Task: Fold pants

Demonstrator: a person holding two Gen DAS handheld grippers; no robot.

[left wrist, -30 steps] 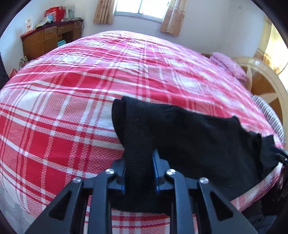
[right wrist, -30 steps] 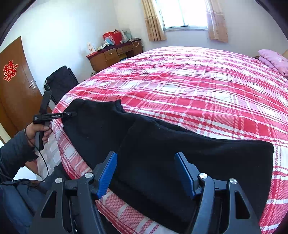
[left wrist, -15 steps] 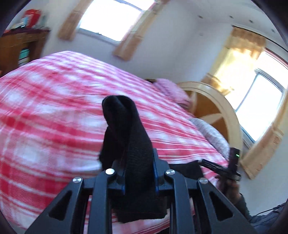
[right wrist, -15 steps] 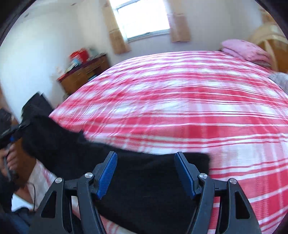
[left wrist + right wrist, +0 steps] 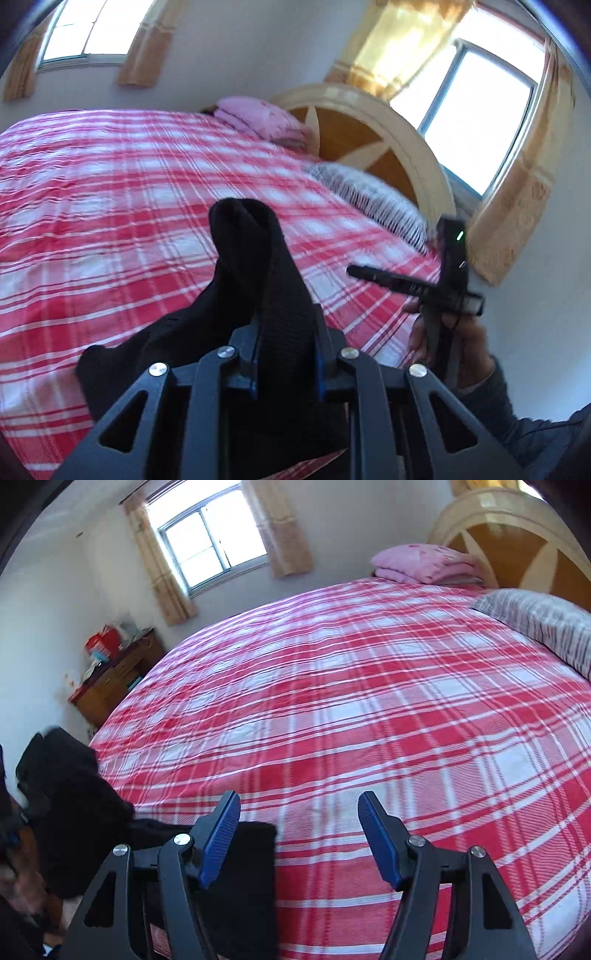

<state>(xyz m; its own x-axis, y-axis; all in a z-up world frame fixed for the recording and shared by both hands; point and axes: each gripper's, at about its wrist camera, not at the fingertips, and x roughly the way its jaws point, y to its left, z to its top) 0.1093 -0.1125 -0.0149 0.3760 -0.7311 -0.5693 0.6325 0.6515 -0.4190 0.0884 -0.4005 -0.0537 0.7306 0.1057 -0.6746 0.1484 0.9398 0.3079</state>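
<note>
Sunlit bedroom, and our work surface is the bed (image 5: 369, 709) with its red plaid cover. We have the left gripper (image 5: 284, 354) clenched on a bunched end of the black pants (image 5: 258, 266), lifted so that end can travel over the part lying at the near edge. Our right gripper (image 5: 299, 834) hangs released, jaws apart with nothing between them, likely ready to steady the fold.
</note>
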